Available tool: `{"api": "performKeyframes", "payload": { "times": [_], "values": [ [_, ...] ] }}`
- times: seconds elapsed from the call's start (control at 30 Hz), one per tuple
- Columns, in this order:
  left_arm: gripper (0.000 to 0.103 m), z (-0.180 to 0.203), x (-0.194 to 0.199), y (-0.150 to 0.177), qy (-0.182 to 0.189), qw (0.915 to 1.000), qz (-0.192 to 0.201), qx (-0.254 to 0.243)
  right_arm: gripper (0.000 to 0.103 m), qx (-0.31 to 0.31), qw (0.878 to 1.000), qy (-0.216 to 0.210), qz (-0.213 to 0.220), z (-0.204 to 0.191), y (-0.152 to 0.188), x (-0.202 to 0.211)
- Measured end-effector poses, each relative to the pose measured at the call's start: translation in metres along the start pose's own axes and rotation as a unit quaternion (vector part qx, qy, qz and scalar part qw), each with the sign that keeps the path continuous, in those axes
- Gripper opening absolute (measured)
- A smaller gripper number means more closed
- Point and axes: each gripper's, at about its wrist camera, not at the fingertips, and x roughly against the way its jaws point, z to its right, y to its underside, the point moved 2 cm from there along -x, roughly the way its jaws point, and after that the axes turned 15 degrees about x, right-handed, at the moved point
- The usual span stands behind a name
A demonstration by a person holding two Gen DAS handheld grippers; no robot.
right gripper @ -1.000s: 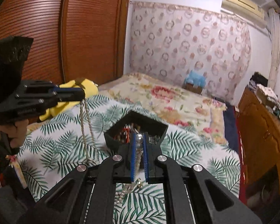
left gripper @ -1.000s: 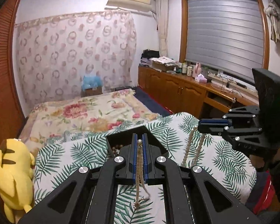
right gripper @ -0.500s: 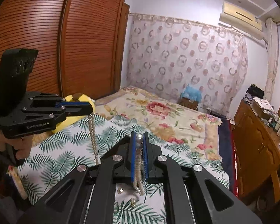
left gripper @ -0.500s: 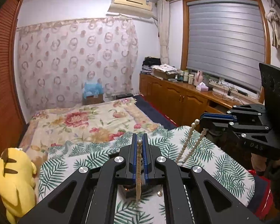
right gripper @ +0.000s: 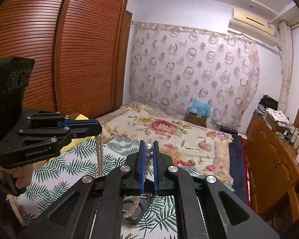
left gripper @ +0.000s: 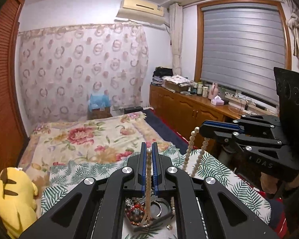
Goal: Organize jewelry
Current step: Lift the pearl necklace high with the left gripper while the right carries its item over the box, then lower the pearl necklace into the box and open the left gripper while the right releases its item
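left wrist view: the left gripper (left gripper: 149,151) is pinched shut on a pearl necklace (left gripper: 148,181), whose strand hangs straight down between the blue pads toward a black jewelry tray (left gripper: 159,215) on the palm-leaf cloth (left gripper: 219,171). the tray holds a jumble of dark and red beads (left gripper: 134,211) and a metal ring; a small loose piece lies on the cloth just beside it. off to the right, the right gripper (left gripper: 204,126) is clamped on another part of the same strand, it seems, with two beaded lengths dangling below its tip. a yellow plush toy (left gripper: 12,197) sits at the cloth's left edge.

right wrist view: the right gripper (right gripper: 149,149) is closed on the beads, two larger grey pearls (right gripper: 148,151) showing between its pads. the left gripper (right gripper: 97,128) at left, held by a hand (right gripper: 20,176), is closed on the strand, which hangs down doubled. the tray is mostly hidden under the fingers. a floral bedspread (right gripper: 169,129) lies beyond.
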Motion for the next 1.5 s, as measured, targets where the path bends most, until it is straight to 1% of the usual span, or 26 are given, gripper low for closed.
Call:
{"api": "performKeyframes", "payload": {
  "times": [0.3, 0.43, 0.7, 0.83, 0.97, 1.07, 1.17, 1.37, 1.4, 1.47, 1.5],
  "values": [
    [0.005, -0.014, -0.017, 0.005, -0.014, 0.9998, -0.004, 0.015, 0.008, -0.011, 1.000, 0.003, -0.007, 0.009, 0.000, -0.023],
    [0.005, -0.028, -0.037, 0.025, -0.024, 0.9989, -0.030, 0.026, 0.008, -0.017, 1.000, 0.004, -0.015, 0.013, 0.002, -0.037],
    [0.005, -0.044, -0.062, 0.078, -0.031, 0.9953, -0.084, 0.036, 0.008, -0.031, 0.999, -0.004, -0.031, 0.017, 0.002, -0.071],
    [0.005, -0.048, -0.068, 0.093, -0.031, 0.9939, -0.097, 0.041, 0.008, -0.031, 0.999, -0.006, -0.034, 0.013, -0.001, -0.080],
    [0.005, -0.053, -0.070, 0.101, -0.034, 0.9927, -0.106, 0.047, 0.008, -0.030, 0.999, -0.007, -0.029, 0.013, -0.006, -0.081],
    [0.005, -0.055, -0.071, 0.105, -0.039, 0.9921, -0.108, 0.050, 0.008, -0.027, 0.999, -0.009, -0.034, 0.009, -0.005, -0.084],
    [0.005, -0.057, -0.069, 0.109, -0.041, 0.9919, -0.109, 0.050, 0.008, -0.025, 0.998, -0.013, -0.050, 0.004, 0.001, -0.094],
    [0.005, -0.059, -0.067, 0.118, -0.051, 0.9910, -0.114, 0.048, 0.009, -0.030, 0.996, -0.031, -0.083, -0.007, 0.025, -0.118],
    [0.006, -0.059, -0.066, 0.120, -0.055, 0.9907, -0.115, 0.048, 0.009, -0.030, 0.995, -0.035, -0.091, -0.010, 0.030, -0.123],
    [0.013, -0.060, -0.064, 0.123, -0.058, 0.9907, -0.114, 0.046, 0.009, -0.029, 0.994, -0.039, -0.099, -0.017, 0.039, -0.126],
    [0.018, -0.060, -0.063, 0.125, -0.059, 0.9906, -0.114, 0.045, 0.009, -0.028, 0.994, -0.041, -0.100, -0.019, 0.044, -0.127]
  ]
}}
